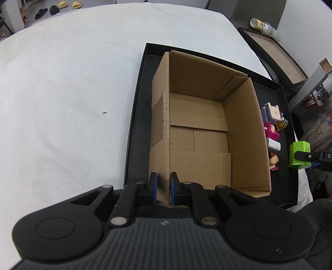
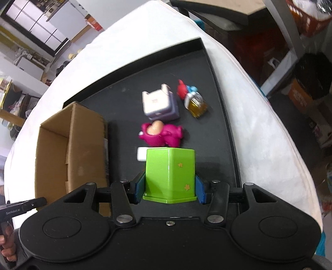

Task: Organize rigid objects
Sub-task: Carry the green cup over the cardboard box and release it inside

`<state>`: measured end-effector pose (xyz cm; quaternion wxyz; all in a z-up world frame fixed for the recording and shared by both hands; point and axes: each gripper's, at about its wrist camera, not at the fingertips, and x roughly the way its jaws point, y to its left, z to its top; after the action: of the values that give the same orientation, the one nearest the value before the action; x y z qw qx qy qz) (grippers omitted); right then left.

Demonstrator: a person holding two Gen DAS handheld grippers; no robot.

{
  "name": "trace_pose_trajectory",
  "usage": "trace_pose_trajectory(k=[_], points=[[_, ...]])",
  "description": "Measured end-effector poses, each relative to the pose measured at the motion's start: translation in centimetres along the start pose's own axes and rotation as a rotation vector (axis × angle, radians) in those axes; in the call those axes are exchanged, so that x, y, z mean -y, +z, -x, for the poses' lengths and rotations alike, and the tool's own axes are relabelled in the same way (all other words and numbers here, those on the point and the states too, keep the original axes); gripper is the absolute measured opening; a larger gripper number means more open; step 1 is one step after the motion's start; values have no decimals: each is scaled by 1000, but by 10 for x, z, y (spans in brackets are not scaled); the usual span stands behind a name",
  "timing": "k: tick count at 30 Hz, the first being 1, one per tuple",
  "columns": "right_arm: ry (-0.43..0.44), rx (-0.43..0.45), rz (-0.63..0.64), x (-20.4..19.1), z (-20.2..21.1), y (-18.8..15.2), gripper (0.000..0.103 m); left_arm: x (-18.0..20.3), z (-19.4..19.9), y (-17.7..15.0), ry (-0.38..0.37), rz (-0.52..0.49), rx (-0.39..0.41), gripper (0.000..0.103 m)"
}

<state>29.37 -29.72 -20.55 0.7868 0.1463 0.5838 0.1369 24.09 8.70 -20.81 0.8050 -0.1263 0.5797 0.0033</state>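
From my feed: white cloth-covered table (image 1: 62, 93). Beyond its far edge, slippers (image 1: 56, 8) on a pale floor. To the right, a dark-framed board (image 1: 278, 56) leans. In the right view, cluttered shelves (image 2: 18, 62) and an orange basket (image 2: 307, 18).

Bright even light, fisheye bending, slight blur

Green box (image 2: 170, 172) with yellow stars, brown carton (image 1: 207, 128), black tray (image 2: 207, 68), magenta toy (image 2: 161, 135).
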Motion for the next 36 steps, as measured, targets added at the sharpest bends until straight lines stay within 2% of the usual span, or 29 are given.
trace_pose_trajectory(k=[12,22,36], points=[[-5,68,97,-50,22,14,47,-9,3,-2,-47,15,9,12],[33,132,150,-98,34,26,47,-12,4,-2,-67,15,14,11],[67,136,241,-165,25,41,47,-15,8,-4,-90,18,22,11]])
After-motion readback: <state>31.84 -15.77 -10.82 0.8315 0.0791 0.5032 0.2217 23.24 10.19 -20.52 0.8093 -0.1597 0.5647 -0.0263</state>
